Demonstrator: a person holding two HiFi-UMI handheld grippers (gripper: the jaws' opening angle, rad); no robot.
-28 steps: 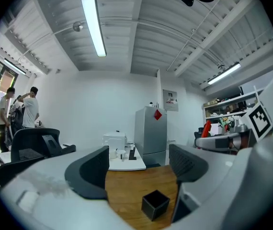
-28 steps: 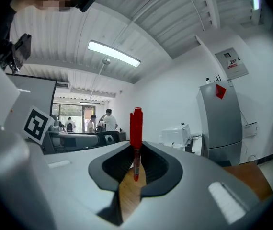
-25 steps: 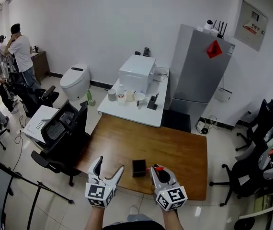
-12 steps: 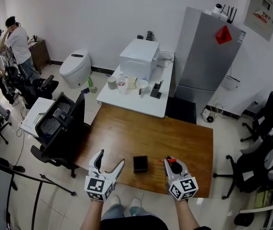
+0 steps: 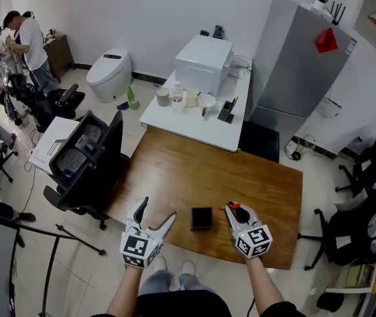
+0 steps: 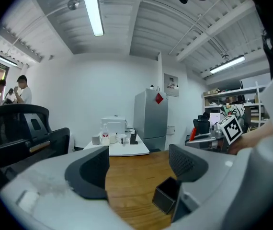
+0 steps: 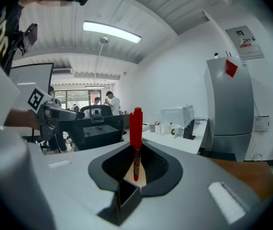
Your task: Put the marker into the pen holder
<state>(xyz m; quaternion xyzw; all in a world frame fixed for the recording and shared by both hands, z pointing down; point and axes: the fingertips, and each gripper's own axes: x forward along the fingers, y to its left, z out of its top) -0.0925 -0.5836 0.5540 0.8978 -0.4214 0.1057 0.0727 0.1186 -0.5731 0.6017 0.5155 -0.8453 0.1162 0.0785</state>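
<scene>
Marker (image 7: pixel 135 128), barrel partly hidden, clamped in right hand-held gripper (image 7: pixel 135 158); left hand-held gripper (image 6: pixel 139 167) spread

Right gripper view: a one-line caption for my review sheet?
Right gripper shut on an upright red marker, with the black pen holder showing just below the jaws.

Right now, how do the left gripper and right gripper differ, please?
The left gripper has empty jaws standing apart; the right gripper is shut on the red marker. The left gripper is left of the pen holder, the right gripper right of it. Both hover over the table's near edge.
</scene>
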